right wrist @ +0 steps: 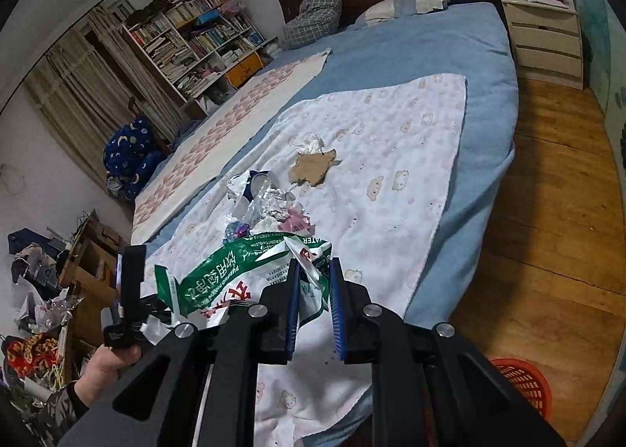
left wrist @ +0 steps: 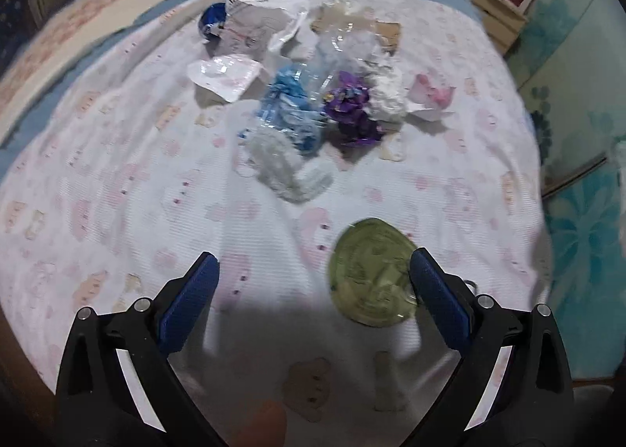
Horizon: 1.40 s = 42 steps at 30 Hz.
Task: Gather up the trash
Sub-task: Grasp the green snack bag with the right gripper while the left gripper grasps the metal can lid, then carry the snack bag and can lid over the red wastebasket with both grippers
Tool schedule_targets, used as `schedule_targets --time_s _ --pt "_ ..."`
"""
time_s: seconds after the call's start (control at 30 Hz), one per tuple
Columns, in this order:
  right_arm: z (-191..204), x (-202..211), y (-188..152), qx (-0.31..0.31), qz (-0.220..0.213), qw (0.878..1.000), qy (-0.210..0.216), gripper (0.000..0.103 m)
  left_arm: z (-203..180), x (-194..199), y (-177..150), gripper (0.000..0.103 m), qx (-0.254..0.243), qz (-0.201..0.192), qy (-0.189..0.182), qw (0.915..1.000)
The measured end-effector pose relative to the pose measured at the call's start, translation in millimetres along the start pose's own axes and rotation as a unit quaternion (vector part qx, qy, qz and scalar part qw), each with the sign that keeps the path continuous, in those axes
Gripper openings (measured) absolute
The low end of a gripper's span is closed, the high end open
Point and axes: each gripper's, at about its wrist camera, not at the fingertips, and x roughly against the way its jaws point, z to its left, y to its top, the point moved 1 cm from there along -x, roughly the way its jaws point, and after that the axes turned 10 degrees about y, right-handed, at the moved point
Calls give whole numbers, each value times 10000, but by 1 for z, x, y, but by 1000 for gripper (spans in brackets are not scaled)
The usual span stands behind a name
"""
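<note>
Green wrapper [right wrist: 250, 271], pinched in the closed right gripper [right wrist: 315, 310], hangs above the blanket [right wrist: 411, 173], apparently bound for the red basket [right wrist: 524, 380] on the floor. Left gripper [left wrist: 313, 290] open and empty beside a green lid [left wrist: 371, 274]; the litter pile [left wrist: 309, 94] remains uncollected.

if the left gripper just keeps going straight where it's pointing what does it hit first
Most likely the bare patterned blanket between its open fingers. The left gripper points steeply down, the green lid sits just inside its right finger, and the trash pile lies farther ahead. Depth is uncertain.
</note>
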Motion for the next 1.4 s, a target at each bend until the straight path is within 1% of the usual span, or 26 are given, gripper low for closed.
schedule_targets --time_s 0.03,0.1,0.13,0.17,0.2,0.23,0.27,0.3,0.37,0.43,0.5,0.63,0.67,0.7,0.73,0.77,0.8,0.87,0.9,1.0,1.13,1.17,1.2,1.27,1.3,1.4 --pt "0 0 0 0 4 10000 3 16 -1 1 0 95 -33 -9 -50 10000" --pt "0 0 0 17 5 10000 -6 16 -5 8 -4 73 -111 -90 -127 9998" --pt "0 -1 0 11 18 10000 -12 16 -7 9 -3 67 -160 -117 -117 9997" --pt "0 -2 1 1 28 10000 -9 16 -11 12 -5 53 -215 -161 -127 9996" --pt "1 -3 1 16 24 10000 2 16 -12 15 -6 42 -255 -199 -115 9994" --pt "2 -5 2 27 36 10000 -1 16 -12 16 -7 35 -266 -233 -56 9994" --pt "3 -7 1 19 54 10000 -14 16 -13 14 -4 23 -266 -247 -21 9993" --pt "3 -9 1 -1 65 10000 -4 16 -11 15 -4 17 -220 -261 -49 9994" --pt "5 -12 2 40 61 10000 10 16 -5 17 -2 9 -109 -317 -90 9994" --pt "6 -15 1 27 100 9999 -20 16 -2 23 -2 8 -107 -381 -172 9991" --pt "8 -17 0 48 102 9999 1 16 -2 28 -5 9 -156 -452 -137 9988" --pt "9 -22 0 54 136 9999 5 16 -2 26 -6 10 -260 -383 -55 9989" --pt "10 -22 0 60 143 9999 5 16 -3 25 -6 15 -274 -368 -30 9989" --pt "11 -23 0 75 150 9999 18 16 -3 26 -6 29 -267 -379 -8 9989" --pt "12 -24 0 85 156 9998 20 16 -2 28 -7 38 -259 -402 -14 9989" --pt "12 -25 0 89 167 9998 8 16 -3 33 -8 51 -264 -453 -63 9986" --pt "12 -26 0 81 175 9998 15 16 -4 39 -10 54 -294 -519 -126 9981" --pt "12 -26 1 85 163 9998 14 16 -10 49 -14 54 -433 -644 -183 9968" --pt "12 -26 1 73 170 9998 11 16 -17 54 -18 54 -612 -745 -185 9952" --pt "11 -26 1 67 166 9998 14 16 -40 54 -22 54 -1175 -899 76 9890" --pt "13 -26 1 64 196 9998 36 16 -59 37 -18 54 -1504 -830 167 9850" --pt "12 -26 0 53 210 9998 30 16 -62 33 -17 49 -1540 -801 174 9847" --pt "12 -25 1 44 209 9998 37 16 -64 28 -15 31 -1558 -762 149 9847" --pt "11 -24 1 48 186 9998 35 16 -63 21 -12 25 -1491 -681 94 9864" --pt "10 -22 1 11 185 9998 24 16 -62 21 -10 16 -1421 -698 45 9874" --pt "8 -18 0 11 145 9999 26 16 -57 27 -6 12 -1173 -704 -130 9905"
